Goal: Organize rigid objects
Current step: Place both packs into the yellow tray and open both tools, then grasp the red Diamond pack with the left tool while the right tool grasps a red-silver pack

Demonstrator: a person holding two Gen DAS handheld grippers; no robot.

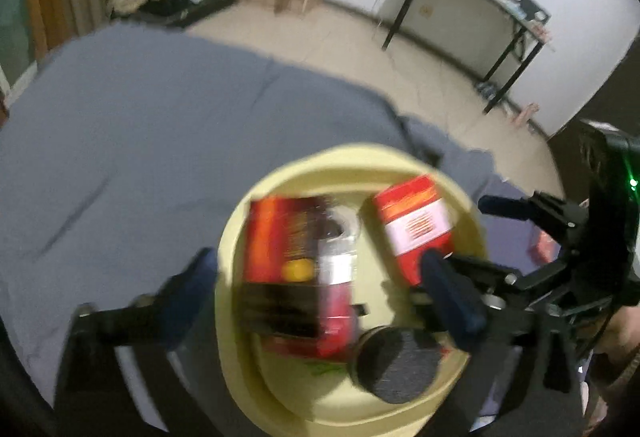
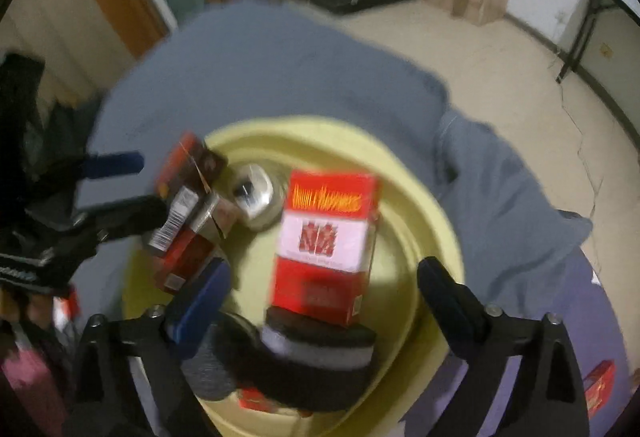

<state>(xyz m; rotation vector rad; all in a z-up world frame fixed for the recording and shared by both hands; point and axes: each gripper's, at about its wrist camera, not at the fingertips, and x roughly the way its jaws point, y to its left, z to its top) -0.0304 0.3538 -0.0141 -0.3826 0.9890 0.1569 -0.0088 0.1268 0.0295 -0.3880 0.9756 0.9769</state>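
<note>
On the grey-blue cloth-covered surface [image 2: 280, 69] sits a round pale-yellow plastic basin [image 2: 436, 237], the collecting place for the loose rigid items. Inside it, toward 12 o'clock in the right wrist view, lies a silvery metal can [image 2: 256, 193] on its side. At about 10 o'clock a dark red-and-black carton [image 2: 188, 213] leans against the left wall, apparently resting where it fell rather than packed flat. Near the centre a red-and-white cigarette pack with gold lettering [image 2: 328, 241] stands nearly upright, its lower edge propped on a round black-and-grey lidded tin [image 2: 316, 357] at 6 o'clock; it looks only loosely balanced there.

The right gripper [image 2: 324, 297] hangs over the near rim with its blue-padded fingers [image 2: 200, 297] spread wide on either side of the pack, touching nothing. I judge that it is either freeing the pack or lining up to take it. The left gripper [image 1: 320, 277] is likewise spread, its fingers straddling the basin from the other side and empty; one finger lies outside the left wall, the other above the pack at 3 o'clock in the left wrist view.

Another small red box [image 2: 598, 389] lies on the cloth at 4 o'clock, outside the basin, so the gathering seems unfinished. Both views are blurred, so fine contact is uncertain.
</note>
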